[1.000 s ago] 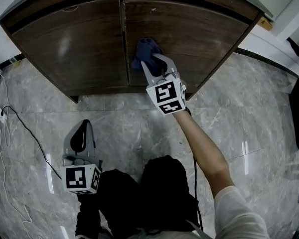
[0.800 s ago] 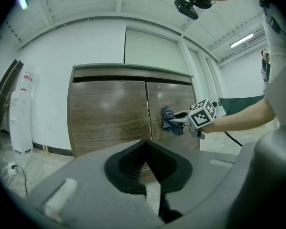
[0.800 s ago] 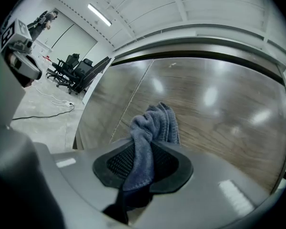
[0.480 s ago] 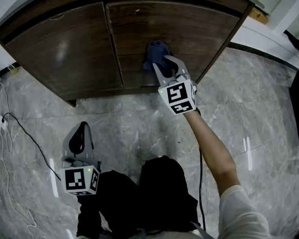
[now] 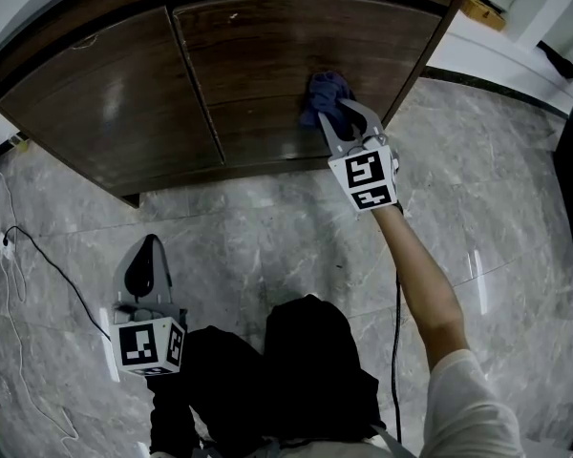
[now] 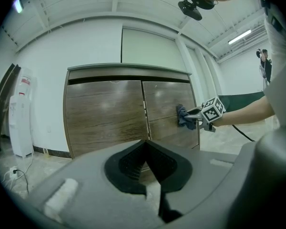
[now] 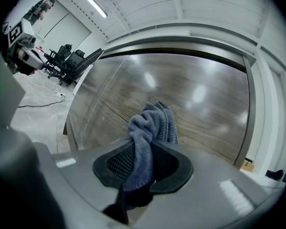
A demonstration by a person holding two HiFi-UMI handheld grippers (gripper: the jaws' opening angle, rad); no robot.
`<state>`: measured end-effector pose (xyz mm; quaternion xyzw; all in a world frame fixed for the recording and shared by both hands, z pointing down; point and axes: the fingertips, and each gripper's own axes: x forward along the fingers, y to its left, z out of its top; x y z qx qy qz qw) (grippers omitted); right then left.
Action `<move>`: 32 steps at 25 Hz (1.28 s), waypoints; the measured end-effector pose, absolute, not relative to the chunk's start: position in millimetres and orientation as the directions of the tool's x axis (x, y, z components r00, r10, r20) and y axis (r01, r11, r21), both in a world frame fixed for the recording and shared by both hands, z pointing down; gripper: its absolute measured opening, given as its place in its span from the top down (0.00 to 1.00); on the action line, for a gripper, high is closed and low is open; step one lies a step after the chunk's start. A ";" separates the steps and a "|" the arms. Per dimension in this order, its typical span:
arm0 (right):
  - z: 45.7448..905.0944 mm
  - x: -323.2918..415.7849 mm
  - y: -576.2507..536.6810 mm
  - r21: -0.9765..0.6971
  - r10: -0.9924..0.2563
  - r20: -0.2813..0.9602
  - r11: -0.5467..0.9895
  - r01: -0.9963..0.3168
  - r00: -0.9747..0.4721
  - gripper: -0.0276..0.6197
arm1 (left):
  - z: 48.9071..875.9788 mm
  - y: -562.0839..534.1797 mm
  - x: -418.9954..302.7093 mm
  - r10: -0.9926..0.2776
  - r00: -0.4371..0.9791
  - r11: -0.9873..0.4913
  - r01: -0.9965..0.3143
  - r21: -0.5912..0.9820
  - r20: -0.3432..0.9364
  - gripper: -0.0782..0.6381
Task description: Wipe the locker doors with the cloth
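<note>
Head view: the right gripper (image 5: pixel 344 120) clasps the blue cloth (image 5: pixel 325 95), which presses on the right locker door (image 5: pixel 267 55) near its right edge; the left gripper (image 5: pixel 145 267) hangs well apart. Left gripper view: jaws together, empty. Right gripper view: cloth clamped between the jaws, its bunch jutting past their tips

We have slid the right gripper (image 5: pixel 344 117), with the cloth (image 5: pixel 325 92) clamped in its jaws, sideways across the right locker door (image 5: pixel 267 55). A second ago the cloth pressed just beside the seam (image 5: pixel 197 89) between the two doors; now it sits near that door's outer edge, close to the cabinet (image 5: pixel 95 113) corner. Our right arm (image 5: pixel 425 275) reaches out straighter. In the head view, the cabinet has shifted left.
</note>
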<state>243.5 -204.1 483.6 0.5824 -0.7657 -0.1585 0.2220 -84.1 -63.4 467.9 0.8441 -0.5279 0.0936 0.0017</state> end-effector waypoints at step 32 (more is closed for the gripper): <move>530.7 345.8 -187.0 0.244 -0.992 0.116 -0.008 -0.970 0.038 0.82 | 466.8 -60.2 -76.9 -0.893 0.422 -0.440 -0.892 -0.105 0.160 0.89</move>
